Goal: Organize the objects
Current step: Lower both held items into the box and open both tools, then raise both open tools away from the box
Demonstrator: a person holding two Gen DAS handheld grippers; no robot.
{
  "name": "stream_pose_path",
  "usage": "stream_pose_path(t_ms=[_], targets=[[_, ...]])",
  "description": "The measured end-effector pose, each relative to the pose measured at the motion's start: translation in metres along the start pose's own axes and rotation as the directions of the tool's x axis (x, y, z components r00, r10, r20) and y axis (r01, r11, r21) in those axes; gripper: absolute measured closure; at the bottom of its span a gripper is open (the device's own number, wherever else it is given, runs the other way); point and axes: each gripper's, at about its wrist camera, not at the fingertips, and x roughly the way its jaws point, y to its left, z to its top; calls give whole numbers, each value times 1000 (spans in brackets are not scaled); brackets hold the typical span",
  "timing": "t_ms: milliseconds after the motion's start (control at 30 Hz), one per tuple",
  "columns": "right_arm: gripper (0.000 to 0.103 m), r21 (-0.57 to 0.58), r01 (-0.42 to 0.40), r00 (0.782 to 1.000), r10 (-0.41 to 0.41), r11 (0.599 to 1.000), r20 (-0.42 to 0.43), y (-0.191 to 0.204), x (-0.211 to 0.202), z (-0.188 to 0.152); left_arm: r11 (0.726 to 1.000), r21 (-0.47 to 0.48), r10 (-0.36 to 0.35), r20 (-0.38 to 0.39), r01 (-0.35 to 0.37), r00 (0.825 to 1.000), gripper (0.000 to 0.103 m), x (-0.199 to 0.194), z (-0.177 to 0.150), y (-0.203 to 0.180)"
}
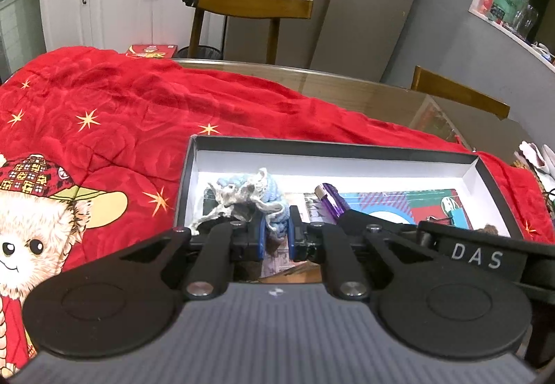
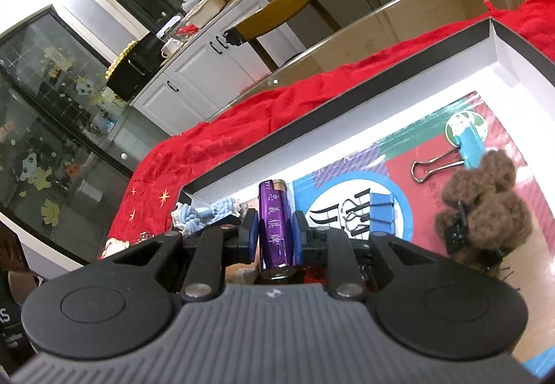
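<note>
A shallow black box [image 1: 333,145] with a white inside sits on the red blanket [image 1: 138,99]. My left gripper [image 1: 276,238] is shut on a blue and white knitted toy [image 1: 249,196] inside the box's left end. My right gripper [image 2: 275,236] is shut on a purple lighter [image 2: 275,224], held over the box [image 2: 347,127]. The lighter also shows in the left wrist view [image 1: 331,198]. A brown fuzzy toy [image 2: 485,196], a blue binder clip [image 2: 380,214] and a second blue binder clip [image 2: 464,141] lie on a colourful card [image 2: 392,162] in the box.
The blanket covers a glass-topped table [image 1: 364,89]. Wooden chairs [image 1: 249,7] stand behind it, another at the right [image 1: 458,92]. A red packet [image 1: 152,51] lies at the blanket's far edge. White cabinets [image 1: 131,6] are at the back.
</note>
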Motion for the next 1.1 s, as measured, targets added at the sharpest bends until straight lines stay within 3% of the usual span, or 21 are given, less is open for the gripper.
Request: stream_pose_path(t_ms=[567,733,833,967,1100], targets=[[76,-17,4,1000,-4,1000,-6,-1,-2,0,1000,16,20,7,-20,1000,89,-1,-2,-3],[62,-7,-11,1000,11,1000,8,-5,-6,1,999,30,42,50,-43,998,87,-7,-1,-5],[47,-30,5,999,-4,1000,39,-3,-12,0,996,39,75,77,-78,994,75,-12,1,-7],[38,-44,4,996,0,999,85,0,-23,2,986,56,148,149,-158,978,57,-26,3,-12],[21,-60,1,988,8,998,152,10,-46,4,985,32,159,219,-170,963,35,-49,9,-10]])
